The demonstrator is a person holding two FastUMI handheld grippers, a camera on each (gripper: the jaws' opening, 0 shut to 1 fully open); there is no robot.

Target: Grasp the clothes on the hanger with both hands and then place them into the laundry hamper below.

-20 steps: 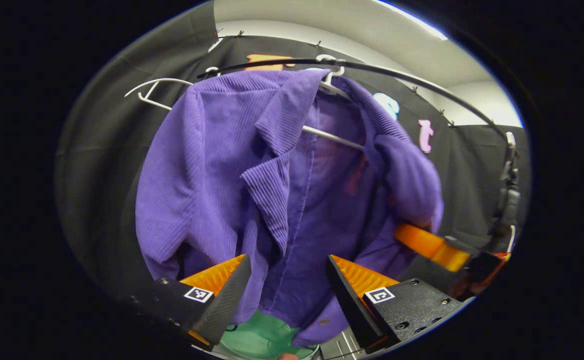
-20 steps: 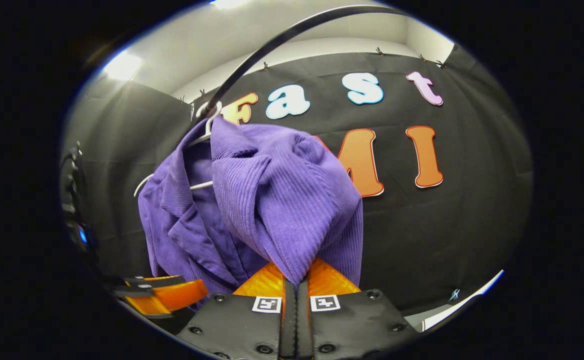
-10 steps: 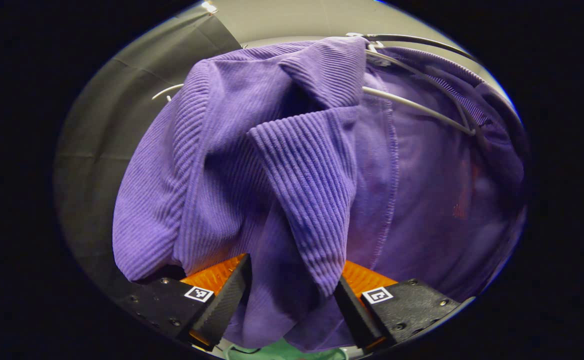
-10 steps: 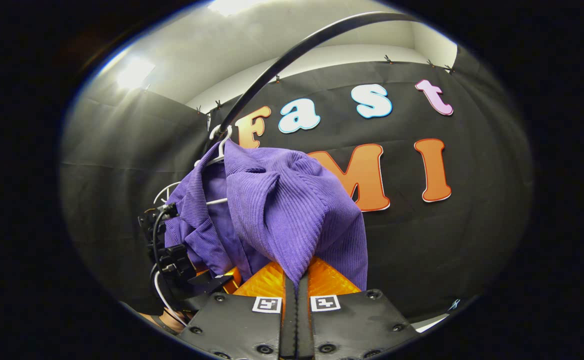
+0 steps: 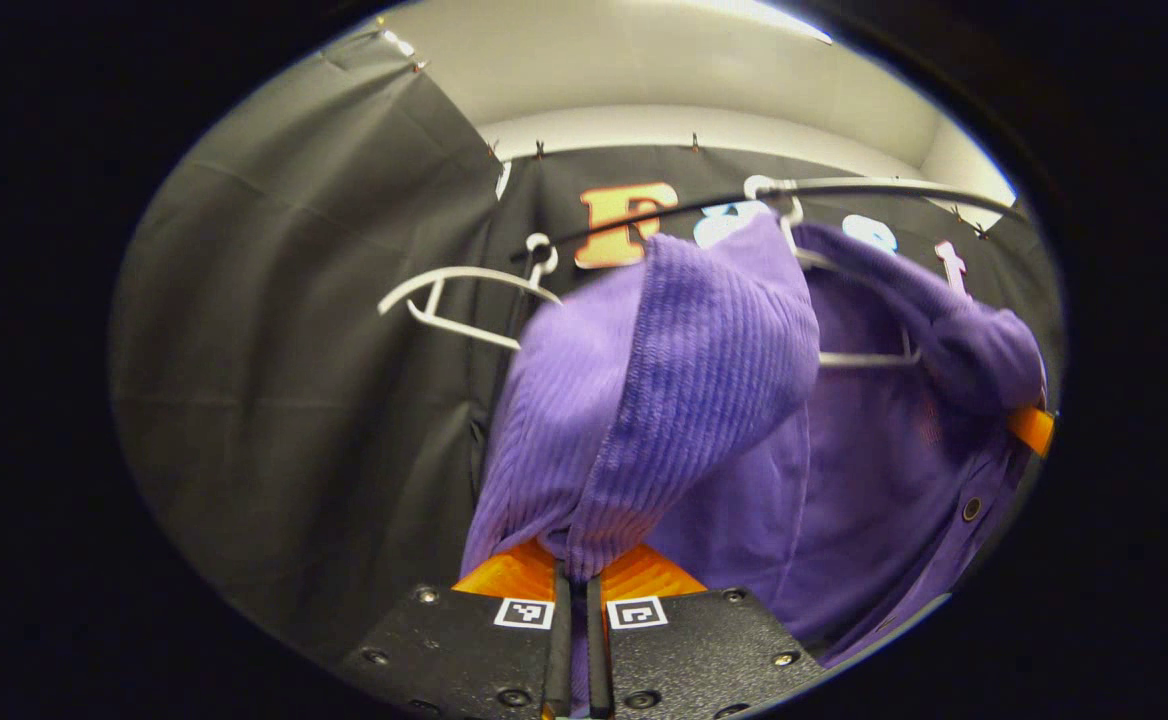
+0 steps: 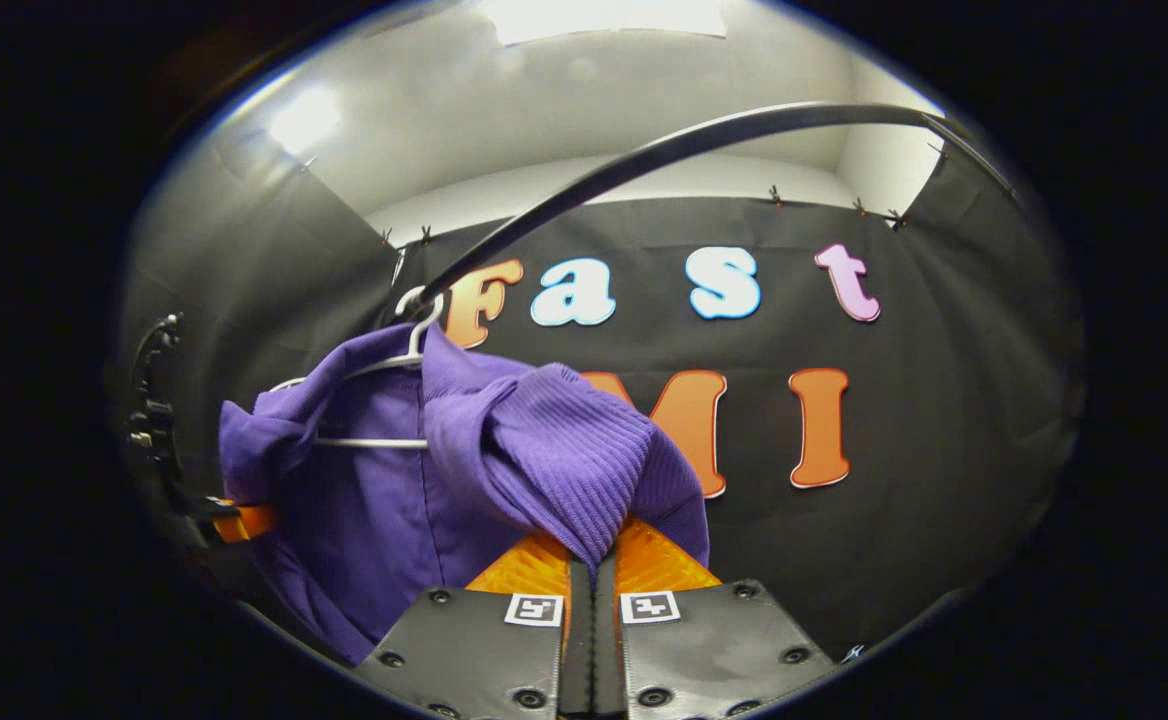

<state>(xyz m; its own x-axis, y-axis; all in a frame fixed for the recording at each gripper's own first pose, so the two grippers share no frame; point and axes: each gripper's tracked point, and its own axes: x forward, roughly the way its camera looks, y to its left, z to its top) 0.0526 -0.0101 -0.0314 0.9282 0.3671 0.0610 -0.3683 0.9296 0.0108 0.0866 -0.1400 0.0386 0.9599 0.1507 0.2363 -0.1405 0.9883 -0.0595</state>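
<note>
Since the earlier frame the left gripper (image 5: 572, 570) had gone from spread wide around the purple jacket (image 5: 704, 400) to pressed together on a fold of it, and the camera had drawn back so that the rail (image 5: 874, 186) came into sight again. Item one, purple jacket: ribbed cloth, hung below the rail on a white hanger (image 5: 849, 358), with the hanger's hook over the rail; one shoulder was pulled down and forward into the left gripper's fingers. Item two, left gripper: both fingers closed on the jacket fold, cloth bunched between them. Item three, right gripper (image 6: 594, 570): fingers pressed together, pinching the jacket's (image 6: 464, 470) other shoulder below the rail (image 6: 664, 155); its tip was also seen at the far edge of the jacket in the left gripper view. Item four, second hanger (image 5: 464, 295): white, bare, on the same rail, to the side of the jacket and apart from it. Item five, left gripper as seen from the right gripper view (image 6: 239, 522): at the jacket's far edge, below the rail. Laundry hamper: not located.
</note>
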